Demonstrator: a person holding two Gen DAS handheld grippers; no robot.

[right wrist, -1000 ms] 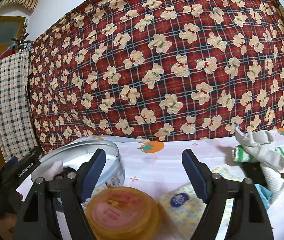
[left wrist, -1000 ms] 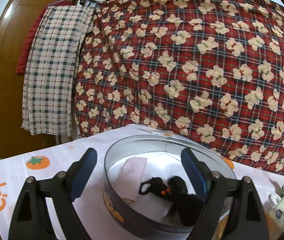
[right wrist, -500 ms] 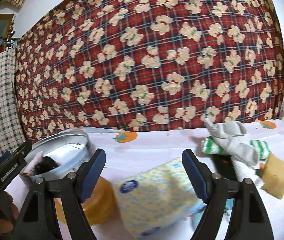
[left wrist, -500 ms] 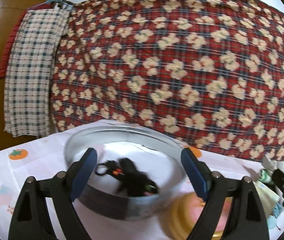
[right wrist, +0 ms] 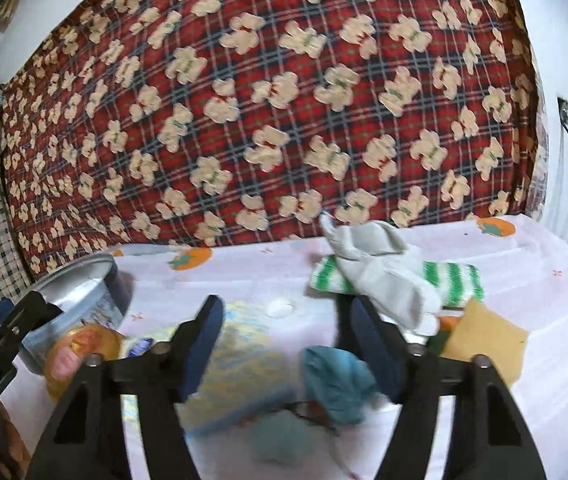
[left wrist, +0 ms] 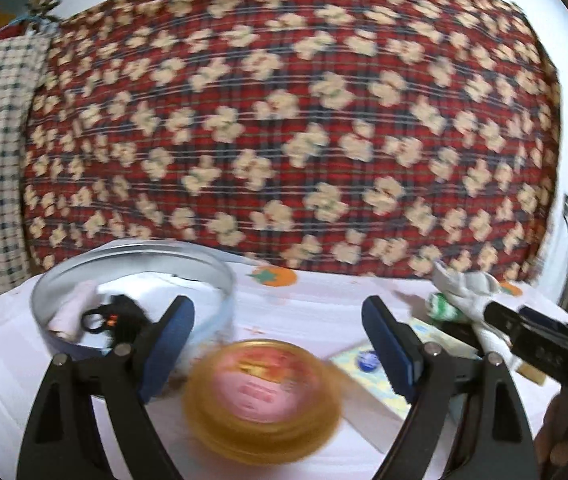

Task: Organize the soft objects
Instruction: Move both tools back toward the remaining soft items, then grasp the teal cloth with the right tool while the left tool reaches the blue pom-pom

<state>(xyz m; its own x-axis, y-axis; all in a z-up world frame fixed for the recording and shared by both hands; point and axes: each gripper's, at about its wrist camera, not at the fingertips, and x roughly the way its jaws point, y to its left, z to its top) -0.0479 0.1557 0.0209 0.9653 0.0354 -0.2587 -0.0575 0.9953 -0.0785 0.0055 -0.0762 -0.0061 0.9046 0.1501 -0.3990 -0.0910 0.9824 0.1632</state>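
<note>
Nearest, the right gripper (right wrist: pixel 284 344) hangs over a teal cloth (right wrist: pixel 338 384) at the worktop's (right wrist: pixel 524 280) front, jaws part-open and just closing, nothing pinched. The left gripper (left wrist: pixel 277 346) gapes wide and empty above an amber lid (left wrist: pixel 263 396). Farther back, a grey sock (right wrist: pixel 380 272) lies across a green-striped cloth (right wrist: pixel 450 280); toward the left edge a round tin (left wrist: pixel 131 292) holds black and pale soft things.
</note>
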